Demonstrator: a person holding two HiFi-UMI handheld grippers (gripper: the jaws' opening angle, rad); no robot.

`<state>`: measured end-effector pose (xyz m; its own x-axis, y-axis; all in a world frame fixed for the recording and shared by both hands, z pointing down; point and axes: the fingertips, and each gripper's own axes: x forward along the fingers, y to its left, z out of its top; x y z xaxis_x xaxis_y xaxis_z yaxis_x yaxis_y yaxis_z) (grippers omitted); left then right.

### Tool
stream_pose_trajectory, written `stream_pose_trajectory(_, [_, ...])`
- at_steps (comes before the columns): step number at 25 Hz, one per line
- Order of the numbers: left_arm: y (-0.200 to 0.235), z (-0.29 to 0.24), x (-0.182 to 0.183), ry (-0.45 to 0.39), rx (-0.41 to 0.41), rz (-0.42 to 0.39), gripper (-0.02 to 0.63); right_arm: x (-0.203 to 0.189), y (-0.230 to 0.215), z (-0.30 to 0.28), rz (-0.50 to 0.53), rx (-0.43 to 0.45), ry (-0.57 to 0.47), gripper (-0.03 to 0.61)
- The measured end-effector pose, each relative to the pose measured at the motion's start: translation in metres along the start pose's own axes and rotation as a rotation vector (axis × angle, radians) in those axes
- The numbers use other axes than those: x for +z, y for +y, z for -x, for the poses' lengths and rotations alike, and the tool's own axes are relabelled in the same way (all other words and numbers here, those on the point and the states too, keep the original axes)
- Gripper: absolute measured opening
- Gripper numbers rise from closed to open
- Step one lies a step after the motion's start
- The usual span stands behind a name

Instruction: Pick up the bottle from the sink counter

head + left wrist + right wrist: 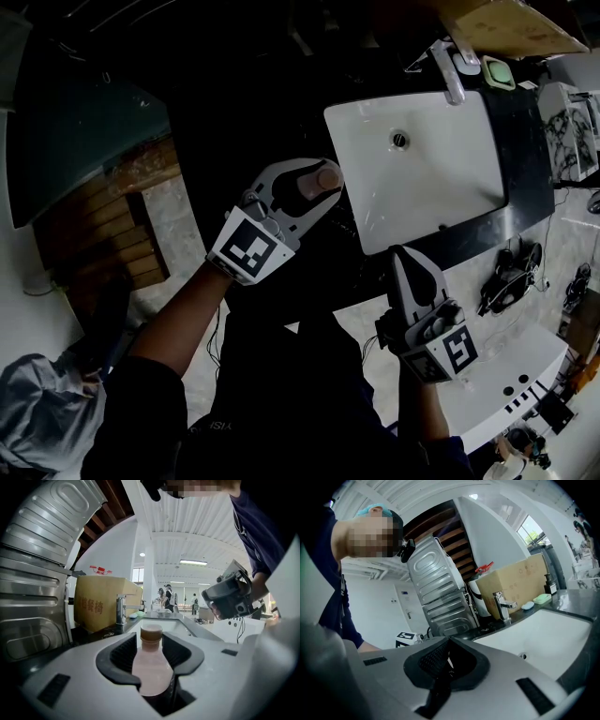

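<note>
A small bottle (pixel 151 665) of pale pink drink with a brown cap sits between the black pads of my left gripper (pixel 151 654), which is shut on it. In the head view that left gripper (pixel 305 187) holds the bottle (pixel 319 180) in the air just left of the white sink basin (pixel 441 192). My right gripper (pixel 412 272) hangs lower, over the black counter's front edge, jaws shut with nothing between them. In the right gripper view its dark pads (pixel 447 660) meet in front of the basin (pixel 553 639).
A chrome faucet (pixel 448 70) stands at the basin's back, with a soap dish (pixel 498 72) and a cardboard box (pixel 511 23) beside it. A ribbed metal appliance (pixel 436 592) stands left of the counter. Black cables and tools (pixel 511 272) lie on the floor at right.
</note>
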<state>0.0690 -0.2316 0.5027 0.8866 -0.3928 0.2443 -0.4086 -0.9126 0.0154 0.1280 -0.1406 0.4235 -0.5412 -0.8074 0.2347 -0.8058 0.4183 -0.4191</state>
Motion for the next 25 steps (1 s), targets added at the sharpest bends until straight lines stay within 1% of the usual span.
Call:
stream_pose_trajectory(6, [-0.0022, -0.0025, -0.0012, 0.003, -0.006, -0.003, 0.15, -0.0023, -0.0006, 0.0016, -0.003, -0.001, 0.003, 0.023])
stream_pose_trajectory(14, [-0.0028, -0.0029, 0.0007, 0.017, -0.004, 0.0, 0.147, -0.0004, -0.0009, 0.0031, -0.001, -0.003, 0.001, 0.023])
stream_pose_trajectory(19, [-0.0033, -0.0028, 0.0011, 0.005, -0.001, 0.007, 0.144, 0.0007, 0.0013, 0.0018, 0.001, 0.001, -0.001, 0.023])
stream_pose_trajectory(25, [-0.0028, -0.0028, 0.001, 0.015, 0.005, 0.003, 0.143, 0.0017, 0.0023, 0.0016, 0.004, 0.003, -0.001, 0.023])
